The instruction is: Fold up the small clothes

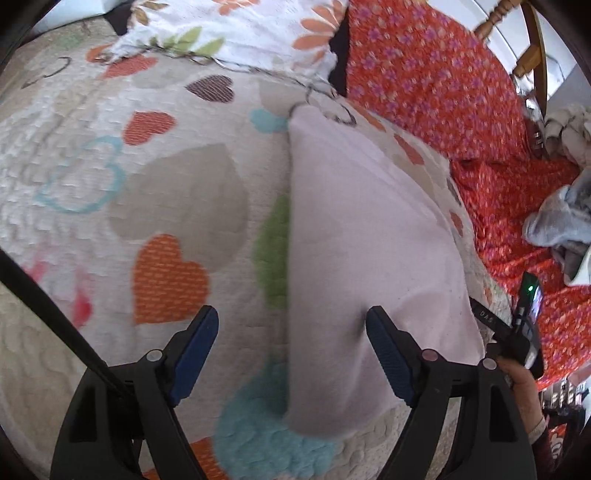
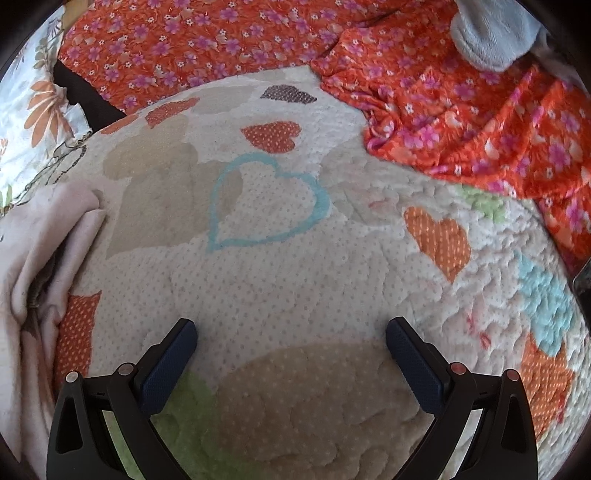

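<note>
A pale pink cloth (image 1: 369, 240) lies flat and smooth on a heart-patterned quilt (image 1: 166, 184). My left gripper (image 1: 291, 325) hangs open just above it. The cloth's straight left edge runs between the fingers, and the right fingertip (image 1: 380, 325) is over the pink fabric; whether it touches I cannot tell. In the right wrist view the pink cloth (image 2: 44, 251) shows bunched at the left edge. My right gripper (image 2: 291, 336) is open over bare quilt (image 2: 295, 258), with nothing between its fingers.
Orange floral fabric (image 1: 443, 92) covers the far right side of the bed and lies rumpled (image 2: 461, 122) beyond the quilt. A grey garment (image 1: 561, 218) rests on it. A flowered pillow (image 1: 240, 33) sits at the back. A hand (image 1: 517, 384) holds a black tool at the right edge.
</note>
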### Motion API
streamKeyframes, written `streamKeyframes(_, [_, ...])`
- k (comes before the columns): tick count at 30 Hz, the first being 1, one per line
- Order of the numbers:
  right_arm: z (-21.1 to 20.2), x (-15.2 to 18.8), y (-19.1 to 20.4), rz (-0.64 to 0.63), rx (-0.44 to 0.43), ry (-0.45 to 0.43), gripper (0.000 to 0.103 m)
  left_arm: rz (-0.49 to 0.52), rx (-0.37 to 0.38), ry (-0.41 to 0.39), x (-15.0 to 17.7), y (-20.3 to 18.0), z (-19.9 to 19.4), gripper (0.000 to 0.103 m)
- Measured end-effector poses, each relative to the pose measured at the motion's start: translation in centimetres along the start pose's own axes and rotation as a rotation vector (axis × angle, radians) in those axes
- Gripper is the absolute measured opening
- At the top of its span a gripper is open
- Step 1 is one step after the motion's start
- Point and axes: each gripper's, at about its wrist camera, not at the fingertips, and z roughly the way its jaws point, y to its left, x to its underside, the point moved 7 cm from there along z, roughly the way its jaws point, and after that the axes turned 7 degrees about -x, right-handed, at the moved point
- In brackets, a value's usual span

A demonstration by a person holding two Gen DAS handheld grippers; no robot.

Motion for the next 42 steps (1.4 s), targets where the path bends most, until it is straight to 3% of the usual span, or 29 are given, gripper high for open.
streamKeyframes(1, [-0.2, 0.1, 0.2, -0.004, -0.012, 0.012, 0.103, 0.013, 0.002, 0.016, 0.3, -0.4, 0.4, 0.081])
streamKeyframes(3, [-1.2, 0.2, 0.6, 0.017, -0.069, 0.048, 0.097, 0.035, 0.007, 0.061, 1.1, -1.2, 1.3, 0.069])
streamKeyframes(4, [-2.1, 0.1, 0.8, 0.042, -0.113, 0.030, 0.090, 0.043, 0.007, 0.063, 1.2, -1.5, 1.4, 0.059])
streamKeyframes(5, [-3.3, 0.1, 1.3, 0.061, -0.156, -0.005, 0.089, 0.055, 0.014, 0.059, 1.3, -1.8, 1.3, 0.044])
streamKeyframes(6, [-4.4, 0.0, 1.8, 0.059, -0.185, -0.041, 0.090, 0.071, 0.044, 0.069, 1.5, -2.2, 1.2, 0.037])
streamKeyframes(8, [-6.7, 0.0, 3.6, 0.001, -0.232, -0.097, 0.091, 0.073, 0.039, 0.067, 1.5, -2.2, 1.0, 0.034])
streamKeyframes(10, [-8.3, 0.7, 6.0, -0.030, -0.385, -0.091, 0.089, 0.076, 0.035, 0.061, 1.7, -2.2, 0.8, 0.034])
streamKeyframes(11, [-9.0, 1.2, 7.1, -0.024, -0.485, -0.072, 0.082, 0.079, 0.031, 0.056, 1.8, -2.2, 0.8, 0.034])
streamKeyframes(12, [-9.6, 1.9, 8.5, -0.020, -0.591, -0.033, 0.065, 0.083, 0.027, 0.052, 2.0, -2.1, 0.6, 0.034])
streamKeyframes(13, [-9.9, 2.4, 9.6, -0.027, -0.646, 0.000, 0.052, 0.088, 0.025, 0.048, 2.1, -2.2, 0.5, 0.034])
streamKeyframes(14, [-10.1, 3.0, 10.5, -0.040, -0.685, 0.033, 0.050, 0.092, 0.023, 0.045, 2.2, -2.2, 0.5, 0.034])
streamKeyframes(18, [-8.1, 6.8, 12.9, -0.135, -0.653, 0.209, 0.024, 0.108, 0.021, 0.042, 2.3, -2.2, 0.3, 0.034])
streamKeyframes(19, [-7.2, 8.0, 12.7, -0.147, -0.615, 0.271, 0.024, 0.107, 0.025, 0.047, 2.4, -2.1, 0.2, 0.034])
streamKeyframes(22, [-6.9, 8.3, 11.1, -0.100, -0.601, 0.309, 0.022, 0.108, 0.041, 0.062, 2.5, -2.0, -0.2, 0.034])
streamKeyframes(25, [-7.5, 7.1, 8.7, -0.005, -0.600, 0.270, 0.028, 0.109, 0.081, 0.041, 1.8, -1.9, -1.8, 0.035])
streamKeyframes(26, [-7.9, 6.3, 7.8, 0.026, -0.600, 0.231, 0.029, 0.106, 0.086, 0.026, 1.3, -1.9, -2.2, 0.041])
streamKeyframes(28, [-8.2, 4.5, 6.8, 0.073, -0.623, 0.171, 0.057, 0.094, 0.094, -0.012, 0.0, -1.7, -2.8, 0.058])
streamKeyframes(30, [-8.2, 1.9, 6.6, 0.130, -0.676, 0.109, 0.073, 0.048, 0.082, -0.048, -2.1, -1.3, -2.6, 0.068])
streamKeyframes(32, [-7.0, -0.2, 7.4, 0.169, -0.711, 0.096, 0.073, 0.007, 0.095, -0.061, -3.6, -1.1, -1.9, 0.077])
streamKeyframes(38, [-0.6, -3.9, 11.6, 0.205, -0.703, 0.161, 0.073, -0.038, 0.126, 0.048, -6.3, -1.2, 4.1, 0.077])
streamKeyframes(39, [0.9, -4.2, 12.9, 0.186, -0.698, 0.186, 0.072, -0.056, 0.150, 0.073, -6.6, -1.3, 5.2, 0.077])
streamKeyframes(40, [1.9, -4.2, 13.6, 0.177, -0.702, 0.209, 0.058, -0.062, 0.154, 0.076, -6.8, -1.4, 5.5, 0.077])
streamKeyframes(42, [3.1, -4.5, 15.5, 0.164, -0.726, 0.237, 0.034, -0.034, 0.178, 0.082, -7.3, -2.2, 5.8, 0.051])
